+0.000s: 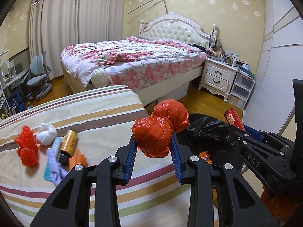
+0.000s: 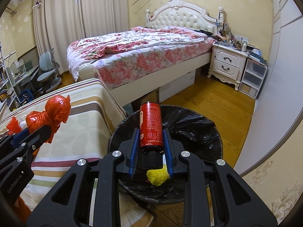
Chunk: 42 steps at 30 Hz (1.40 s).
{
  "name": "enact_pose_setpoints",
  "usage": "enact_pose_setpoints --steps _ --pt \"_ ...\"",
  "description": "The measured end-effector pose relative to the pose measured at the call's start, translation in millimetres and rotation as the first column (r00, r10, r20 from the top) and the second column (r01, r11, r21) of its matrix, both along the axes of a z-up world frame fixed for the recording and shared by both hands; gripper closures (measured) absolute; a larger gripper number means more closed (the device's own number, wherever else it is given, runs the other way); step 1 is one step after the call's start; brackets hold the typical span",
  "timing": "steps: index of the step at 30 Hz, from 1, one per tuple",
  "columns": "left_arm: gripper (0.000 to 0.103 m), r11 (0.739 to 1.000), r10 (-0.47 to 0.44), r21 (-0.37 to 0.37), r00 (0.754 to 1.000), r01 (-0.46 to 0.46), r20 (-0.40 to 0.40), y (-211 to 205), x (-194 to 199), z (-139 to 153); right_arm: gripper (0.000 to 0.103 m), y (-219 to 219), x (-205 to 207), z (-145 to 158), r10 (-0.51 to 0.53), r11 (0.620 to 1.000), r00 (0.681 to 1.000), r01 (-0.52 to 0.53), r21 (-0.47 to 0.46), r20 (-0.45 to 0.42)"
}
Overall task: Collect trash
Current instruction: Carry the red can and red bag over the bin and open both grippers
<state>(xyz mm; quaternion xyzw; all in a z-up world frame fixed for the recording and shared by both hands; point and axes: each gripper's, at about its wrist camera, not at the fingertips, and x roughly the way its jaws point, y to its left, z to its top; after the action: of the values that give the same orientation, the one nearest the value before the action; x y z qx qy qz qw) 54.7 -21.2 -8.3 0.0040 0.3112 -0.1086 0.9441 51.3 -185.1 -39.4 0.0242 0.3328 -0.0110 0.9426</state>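
At the striped table's [image 1: 98, 109] right edge sits the trash bin [image 2: 208, 132], black liner, its rim just beside the cloth. Left tongs [image 1: 153, 141] are clamped on an orange plastic bag ball [image 1: 153, 139] (two knotted lumps), held over the table edge near the bin. Right tongs [image 2: 151, 141] are closed on a red bottle [image 2: 151, 124], black cap toward the camera, over the bin mouth. Open wood floor [image 2: 217, 102] lies btwn bin and bed [image 2: 142, 53]. Left view alone shows trash on the table: red mesh [image 1: 26, 147], white wad [image 1: 46, 134], gold can [image 1: 68, 144]. Right view alone shows yellow mesh [image 2: 158, 176] inside the bin.
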Motion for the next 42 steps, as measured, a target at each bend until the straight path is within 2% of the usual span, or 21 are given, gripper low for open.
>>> enact_pose_setpoints --steps 11,28,30,31,34,38,42 --pt "0.068 0.999 -0.03 0.04 0.999 0.031 -0.04 -35.3 27.6 -15.9 0.079 -23.9 14.0 -14.7 -0.03 0.999 0.999 0.031 0.011 -0.024" --pt "0.066 0.992 -0.066 0.107 0.997 0.071 -0.049 -68.0 48.0 -26.0 0.079 -49.1 26.5 -26.2 -0.079 0.996 0.996 0.08 0.027 -0.042" --pt "0.062 0.991 -0.062 0.116 0.997 0.068 -0.05 -68.4 48.0 -27.5 0.078 -50.5 26.9 -26.8 -0.088 0.996 0.995 0.089 0.027 -0.04" --pt "0.056 0.991 -0.06 0.117 0.997 0.065 -0.048 -68.0 48.0 -27.6 0.076 -51.9 26.0 -26.8 -0.096 0.995 0.995 0.097 0.029 -0.035" --pt "0.045 0.992 -0.054 0.116 0.998 0.058 -0.042 -64.8 45.8 -27.5 0.06 -53.9 24.8 -26.0 -0.113 0.993 0.993 0.114 0.03 -0.03" --pt "0.035 0.992 -0.053 0.111 0.998 0.056 -0.032 -61.0 41.7 -23.7 0.059 -54.4 21.2 -23.4 -0.126 0.992 0.992 0.126 0.017 -0.022" --pt "0.032 0.992 -0.051 0.115 0.999 0.051 -0.002 -56.2 34.1 -16.5 0.051 -50.8 16.0 -18.5 -0.129 0.992 0.992 0.129 0.009 -0.011"
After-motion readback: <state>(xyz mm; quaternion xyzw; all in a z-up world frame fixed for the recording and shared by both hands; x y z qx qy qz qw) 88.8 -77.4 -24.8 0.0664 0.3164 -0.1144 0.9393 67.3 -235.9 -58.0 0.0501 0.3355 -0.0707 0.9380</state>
